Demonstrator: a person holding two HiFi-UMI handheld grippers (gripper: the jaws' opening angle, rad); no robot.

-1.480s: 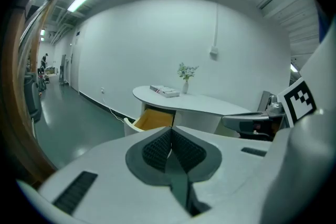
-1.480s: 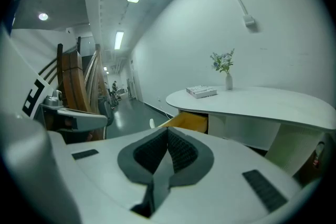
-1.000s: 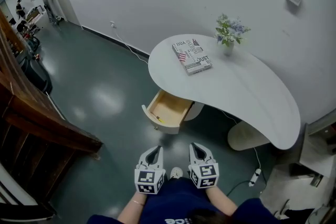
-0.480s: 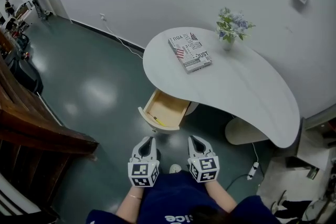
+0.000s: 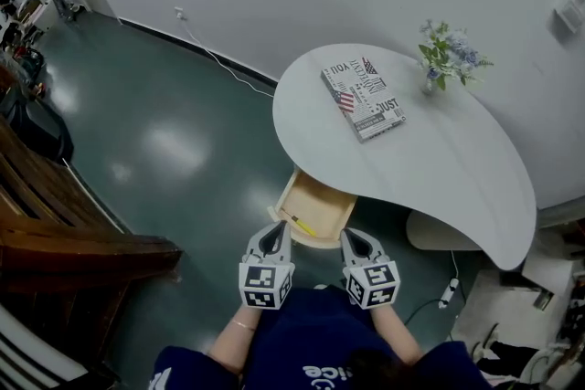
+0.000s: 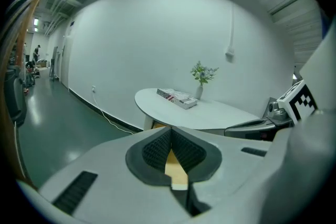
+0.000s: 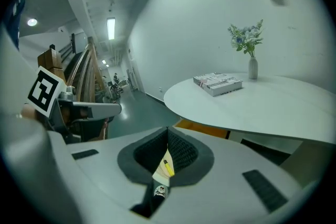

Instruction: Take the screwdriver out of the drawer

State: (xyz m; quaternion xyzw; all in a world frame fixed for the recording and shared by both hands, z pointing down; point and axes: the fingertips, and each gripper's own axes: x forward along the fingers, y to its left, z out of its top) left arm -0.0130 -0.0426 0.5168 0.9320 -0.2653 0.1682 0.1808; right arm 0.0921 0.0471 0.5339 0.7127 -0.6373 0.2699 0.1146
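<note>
The wooden drawer (image 5: 322,199) stands pulled out from under the white curved table (image 5: 457,169). A yellow-handled screwdriver (image 5: 303,226) lies inside it near the front wall. My left gripper (image 5: 275,235) is shut and empty, its tips just short of the drawer's front left corner. My right gripper (image 5: 352,239) is shut too, empty, off the drawer's front right corner. In the right gripper view the screwdriver (image 7: 167,166) shows through the slot below the closed jaws (image 7: 168,132). The left gripper view has the closed jaws (image 6: 170,131) over the drawer's pale wood (image 6: 176,171).
On the table lie a printed book (image 5: 364,100) and a small vase of flowers (image 5: 447,56). A wooden stair railing (image 5: 73,237) runs along the left. A power strip (image 5: 448,292) and cable lie on the floor to the right, by the table's base (image 5: 439,233).
Both grippers have moved forward together towards the drawer, whose front now lies just beyond their tips. Their jaws have stayed closed.
</note>
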